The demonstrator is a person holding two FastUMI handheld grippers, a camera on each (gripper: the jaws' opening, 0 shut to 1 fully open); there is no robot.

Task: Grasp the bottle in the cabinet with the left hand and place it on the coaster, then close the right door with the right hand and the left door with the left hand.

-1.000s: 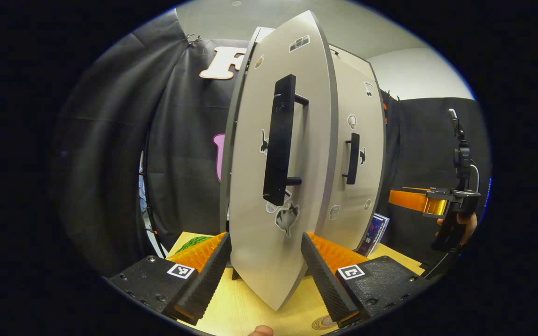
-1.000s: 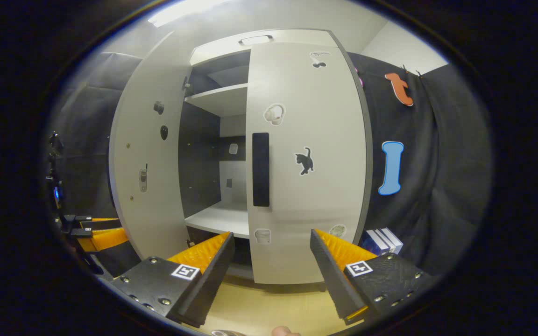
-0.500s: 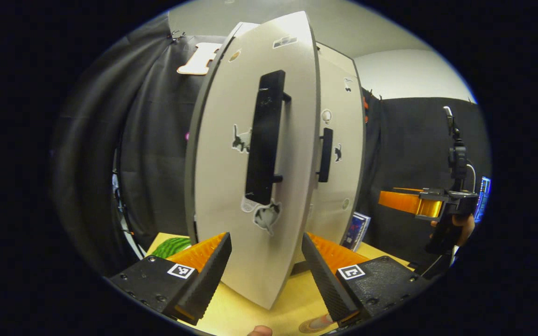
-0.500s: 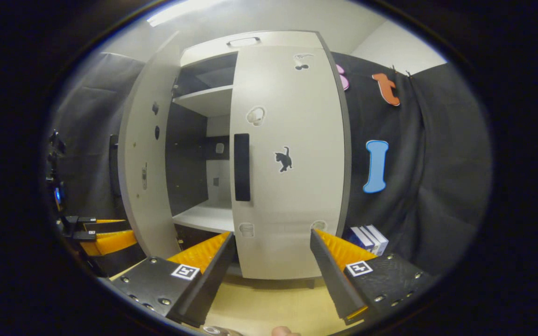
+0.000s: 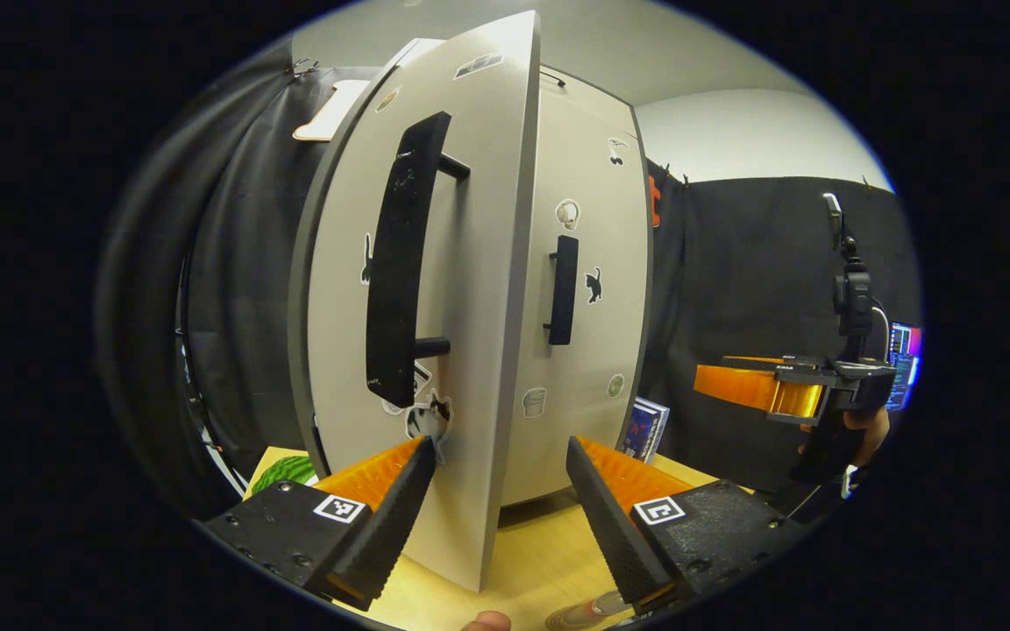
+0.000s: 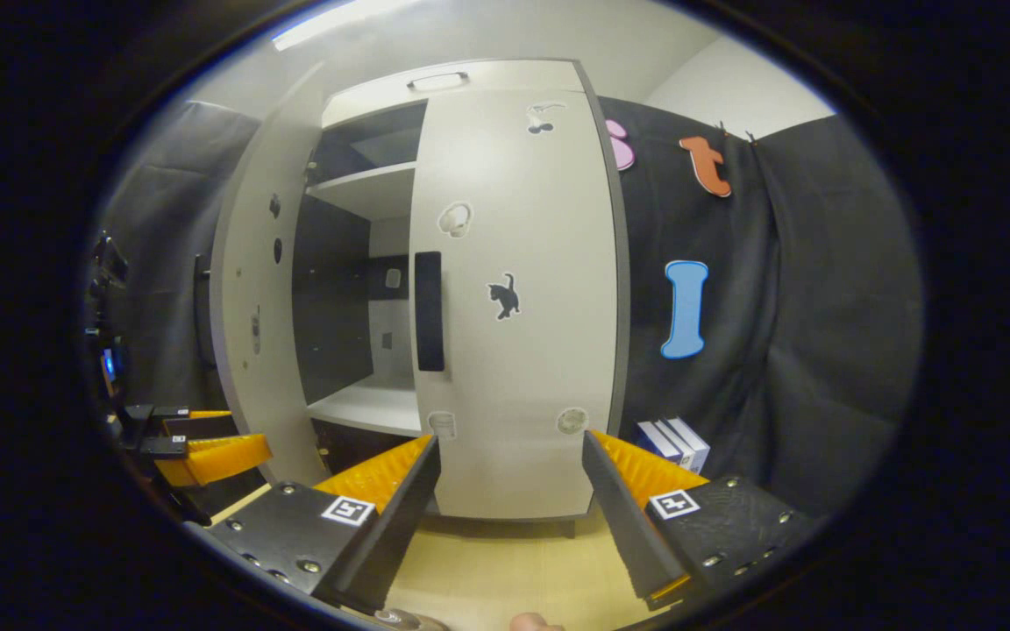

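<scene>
Since a second ago the left door (image 5: 461, 289) has swung further toward the cabinet (image 6: 461, 83); in the left gripper view its free edge now sits between the spread fingers of the left gripper (image 5: 496, 491), where its broad face stood before. Its long dark handle (image 5: 395, 263) has slid toward the left of that view. In the right gripper view the gap between the two doors has narrowed, though the left door remains ajar.

The right door (image 6: 514, 298) lies flat against the cabinet front, its handle (image 6: 429, 311) beside the remaining gap. Through that gap two pale shelves (image 6: 365, 407) show, and I can make out nothing standing on them.

The right gripper (image 6: 509, 491) hangs in front of the right door with its fingers wide apart, touching nothing; the left gripper view shows it off to the right, held by a hand (image 5: 869, 429). The left gripper's fingers are likewise spread, holding nothing.

At the near edge of the table (image 5: 540, 552), a small part of the coaster (image 5: 579, 613) peeks out below the left gripper; whether the bottle stands on it cannot be told. Some books (image 6: 676, 443) stand at the far right of the table, beside the cabinet.
</scene>
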